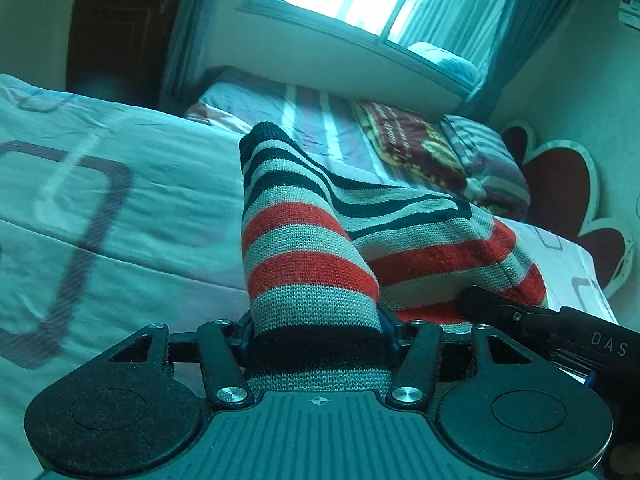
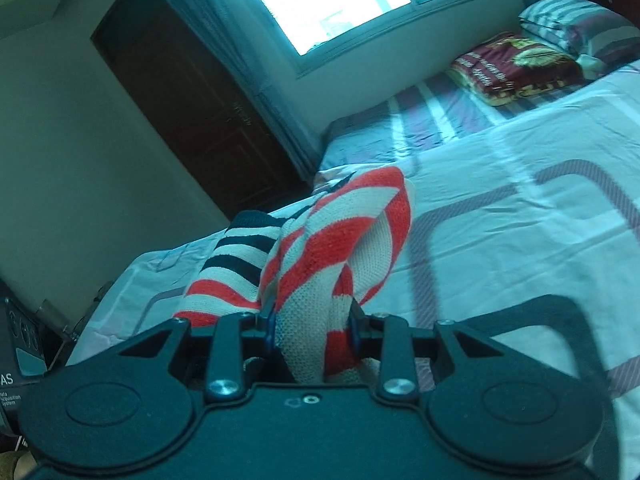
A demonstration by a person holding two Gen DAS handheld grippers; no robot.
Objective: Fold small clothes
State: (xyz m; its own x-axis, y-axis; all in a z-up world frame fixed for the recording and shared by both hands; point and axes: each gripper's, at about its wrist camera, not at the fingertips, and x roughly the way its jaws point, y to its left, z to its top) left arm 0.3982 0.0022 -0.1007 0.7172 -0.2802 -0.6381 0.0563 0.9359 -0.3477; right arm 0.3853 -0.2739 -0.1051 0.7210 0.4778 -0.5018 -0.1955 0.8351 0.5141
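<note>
Bed: a wide bed under a pale sheet printed with dark rounded rectangles (image 1: 120, 216) spreads below and ahead of both pairs of fingers; the garment hangs above it.
Garment: a knitted jumper striped red, grey and black (image 1: 308, 248) runs forward and up from the left fingers, then slopes down toward the right-hand tool.
Long axis: stretched between the two grips, roughly side to side across the bed.
Nearer hand: neither; each holds one end, so the coming fold likely turns on carrying both ends together.
Left gripper (image 1: 318, 332): pinching a thick bunch of knit.
Right gripper (image 2: 312, 322): pinching a narrower twisted fold of the red and cream part.
Look: soft, ribbed weave, slack and creased.
</note>
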